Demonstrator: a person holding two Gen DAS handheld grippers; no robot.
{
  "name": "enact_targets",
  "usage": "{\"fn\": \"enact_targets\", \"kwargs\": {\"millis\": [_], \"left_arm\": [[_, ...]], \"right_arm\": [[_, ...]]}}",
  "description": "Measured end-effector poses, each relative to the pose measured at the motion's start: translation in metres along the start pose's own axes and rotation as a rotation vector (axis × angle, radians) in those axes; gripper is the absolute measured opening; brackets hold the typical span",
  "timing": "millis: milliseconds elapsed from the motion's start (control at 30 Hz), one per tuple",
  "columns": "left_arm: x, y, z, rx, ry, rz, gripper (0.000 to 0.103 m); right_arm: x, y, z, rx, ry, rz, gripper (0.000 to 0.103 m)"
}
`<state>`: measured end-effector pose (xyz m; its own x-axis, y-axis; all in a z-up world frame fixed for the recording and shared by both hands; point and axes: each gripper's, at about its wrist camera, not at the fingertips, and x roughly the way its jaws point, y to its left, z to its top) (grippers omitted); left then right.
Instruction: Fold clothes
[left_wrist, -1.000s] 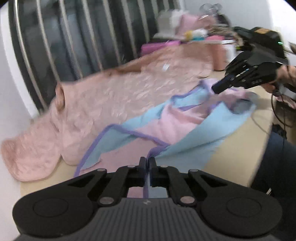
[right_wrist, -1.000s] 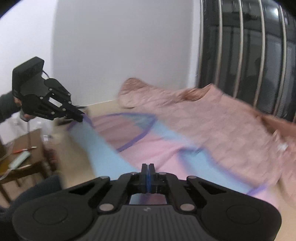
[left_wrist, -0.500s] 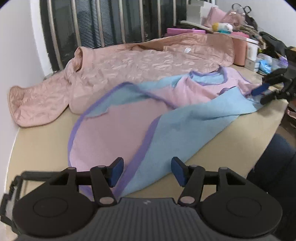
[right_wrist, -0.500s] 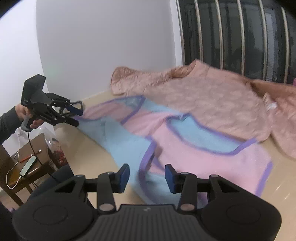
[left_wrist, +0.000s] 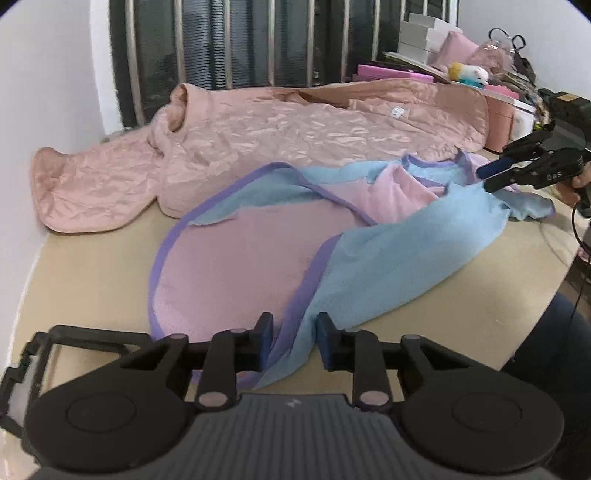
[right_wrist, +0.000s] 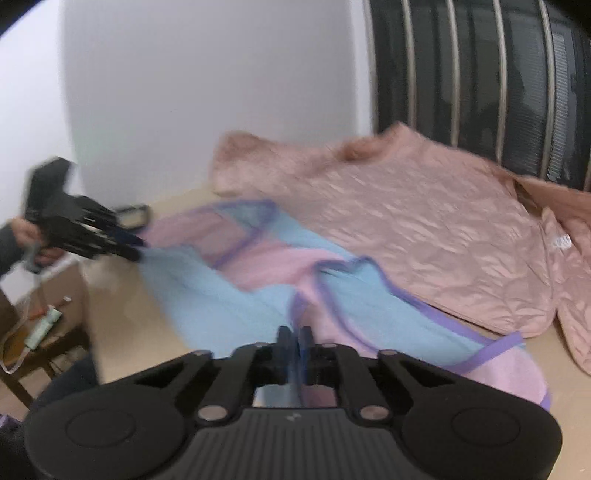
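Two garments on the beige worktop (left_wrist: 92, 280), only one of them in play: a blue-and-pink garment (left_wrist: 388, 266) with purple binding, sprawled loosely across the near half, crumpled toward the right end, far edge touching or overlapping the pink quilted jacket (left_wrist: 295, 133) spread behind it along the barred window. Right tongs (right_wrist: 294, 350) pinched tight on a thin blue edge at the garment's right end, with a sliver of cloth caught between the pads. Left tongs (left_wrist: 293, 341) parted, straddling the purple-trimmed hem at the left end, one pad on either side of the cloth, not yet pressed onto it. Judged as the grasping stage ahead of the first fold: one end secured, the other about to be. Little or nothing folded so far, to judge by the rumpled spread and the twisted blue panel. Next, probably: close the left tongs on that hem, taking the trim itself and not only the loose blue flap beside it. Then lift both ends together and draw them apart to pull the wrinkles out before laying one half over the other. Worth keeping the cloth low and clear of the jacket, so as not to drag it along. Right-wrist view blurred, so hard to read how deep the bite on the cloth goes there.
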<state>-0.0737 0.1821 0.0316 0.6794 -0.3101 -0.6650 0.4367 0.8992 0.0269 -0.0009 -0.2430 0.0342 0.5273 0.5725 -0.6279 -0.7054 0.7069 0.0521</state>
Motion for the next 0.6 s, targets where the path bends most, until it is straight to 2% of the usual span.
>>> {"fn": "enact_targets", "kwargs": {"millis": [33,100,200,233,333,367,433,467,600], "left_arm": [[-0.002,0.0,-0.001,-0.004,-0.005,0.013,0.035],[-0.009,0.0,-0.004,-0.014,-0.013,0.027,0.039],[-0.016,0.0,-0.008,-0.023,-0.023,0.041,0.041],[-0.016,-0.002,-0.009,-0.021,-0.024,0.042,0.041],[-0.007,-0.007,-0.008,0.002,0.002,0.04,0.041],[-0.005,-0.008,-0.008,0.006,0.008,0.043,0.04],[-0.002,-0.006,-0.004,0.0,0.024,0.044,0.036],[-0.001,-0.005,-0.003,-0.004,0.032,0.044,0.033],[0.001,-0.006,0.001,0.031,0.046,0.088,0.032]], "right_arm": [[-0.002,-0.002,0.001,-0.008,0.011,-0.033,0.038],[-0.028,-0.001,-0.003,-0.023,-0.026,-0.066,0.035],[-0.081,0.003,-0.025,-0.003,-0.063,-0.038,0.043],[-0.093,0.006,-0.035,0.009,-0.057,-0.036,0.043],[-0.094,0.013,-0.067,0.007,0.019,-0.082,0.044],[-0.094,0.016,-0.077,0.005,0.045,-0.098,0.041],[-0.089,0.011,-0.085,0.022,0.071,-0.129,0.018],[-0.09,0.005,-0.083,0.035,0.058,-0.144,0.003],[-0.1,-0.03,-0.057,0.109,0.013,-0.146,0.003]]}}
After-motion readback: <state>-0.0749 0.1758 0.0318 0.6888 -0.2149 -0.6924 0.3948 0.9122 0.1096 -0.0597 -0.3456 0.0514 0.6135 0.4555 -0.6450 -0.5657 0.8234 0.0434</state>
